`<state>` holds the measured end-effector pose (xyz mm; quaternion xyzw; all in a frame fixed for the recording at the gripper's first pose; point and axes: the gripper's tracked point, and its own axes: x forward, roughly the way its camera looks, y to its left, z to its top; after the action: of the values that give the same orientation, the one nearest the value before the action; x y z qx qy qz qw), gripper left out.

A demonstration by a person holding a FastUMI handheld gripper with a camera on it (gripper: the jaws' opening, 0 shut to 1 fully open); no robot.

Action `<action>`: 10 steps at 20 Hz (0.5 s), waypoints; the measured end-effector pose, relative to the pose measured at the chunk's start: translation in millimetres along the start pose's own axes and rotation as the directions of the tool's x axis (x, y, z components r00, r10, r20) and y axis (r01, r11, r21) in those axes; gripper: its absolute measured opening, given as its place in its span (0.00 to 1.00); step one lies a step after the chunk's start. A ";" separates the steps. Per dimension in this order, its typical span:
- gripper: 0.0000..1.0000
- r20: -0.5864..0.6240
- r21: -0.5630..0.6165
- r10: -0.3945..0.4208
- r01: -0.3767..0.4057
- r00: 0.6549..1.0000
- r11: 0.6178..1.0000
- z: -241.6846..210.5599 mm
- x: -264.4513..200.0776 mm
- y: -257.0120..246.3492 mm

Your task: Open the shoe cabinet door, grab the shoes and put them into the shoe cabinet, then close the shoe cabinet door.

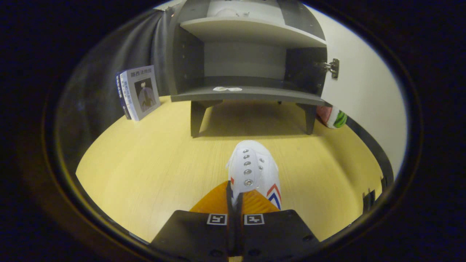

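Gripper (235, 198) at bottom centre, jaws nearly pressed together, pinching the white canvas sneaker (255, 171) by its edge; the toe points toward the cabinet. Sneaker held above the yellow wood tabletop (145, 163). Shoe cabinet (247, 62) at upper centre, its white door (364, 98) swung open to the right, lower shelf bare but for a small white scrap (226, 88). Books (140, 92) lean at upper left. A red-green-white object (333, 117) sits behind the door.

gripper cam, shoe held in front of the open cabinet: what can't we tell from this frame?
- Shoe: heel and grip point hidden behind the gripper fingers, gripper view.
- Cabinet top cut off by the edge.
- White scrap on the lower shelf: too small to identify.
- Ball: partly behind the open door.
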<state>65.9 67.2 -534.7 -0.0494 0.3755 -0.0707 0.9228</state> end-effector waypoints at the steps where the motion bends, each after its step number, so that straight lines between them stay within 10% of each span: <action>1: 0.03 0.002 0.010 -0.007 0.007 1.000 1.000 4.1 -1.5 -3.2; 10: 0.03 0.102 0.009 -0.086 0.085 0.991 0.996 75.8 -43.1 -49.5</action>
<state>83.8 28.6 -443.9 -0.0666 0.3253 -0.1085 0.9370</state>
